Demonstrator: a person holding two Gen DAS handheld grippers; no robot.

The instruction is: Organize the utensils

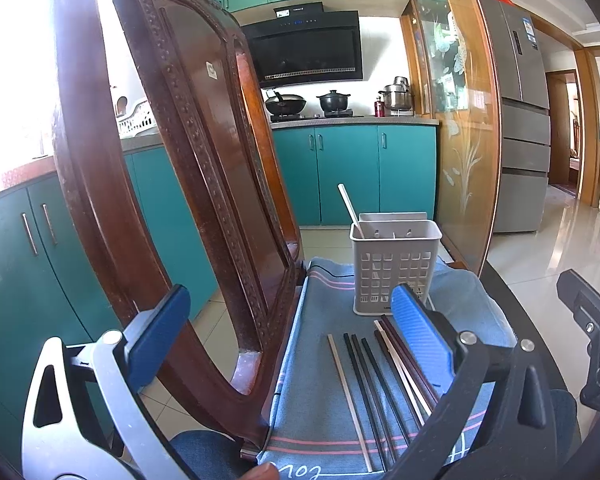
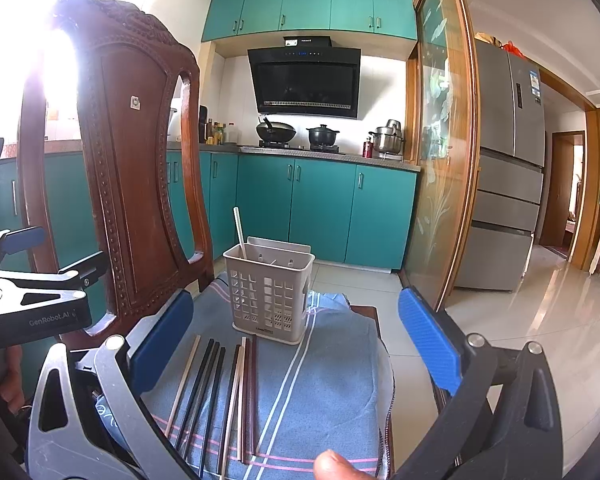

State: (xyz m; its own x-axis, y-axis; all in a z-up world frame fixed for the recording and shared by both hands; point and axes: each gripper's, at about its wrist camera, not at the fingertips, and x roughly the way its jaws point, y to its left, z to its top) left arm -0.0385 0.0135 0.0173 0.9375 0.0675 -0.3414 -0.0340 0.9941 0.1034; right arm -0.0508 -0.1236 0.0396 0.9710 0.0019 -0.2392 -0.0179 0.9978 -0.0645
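Note:
Several chopsticks point(image 1: 380, 384), black, dark red and pale, lie side by side on a blue cloth point(image 1: 320, 360) over a chair seat; they also show in the right wrist view point(image 2: 224, 396). Behind them stands a white slotted utensil holder point(image 1: 394, 268) with one pale chopstick point(image 1: 350, 210) leaning in it; the holder point(image 2: 270, 292) and that chopstick point(image 2: 240, 232) show in the right view too. My left gripper point(image 1: 288, 320) is open and empty, above the cloth's left edge. My right gripper point(image 2: 296, 332) is open and empty, above the cloth in front of the holder.
The carved wooden chair back point(image 1: 172, 160) rises close on the left, also in the right view point(image 2: 116, 160). Teal kitchen cabinets point(image 2: 320, 208), a stove with pots point(image 2: 296, 136), a glass sliding door point(image 2: 440, 160) and a fridge point(image 2: 508, 168) stand beyond. Tiled floor point(image 2: 520, 340) lies to the right.

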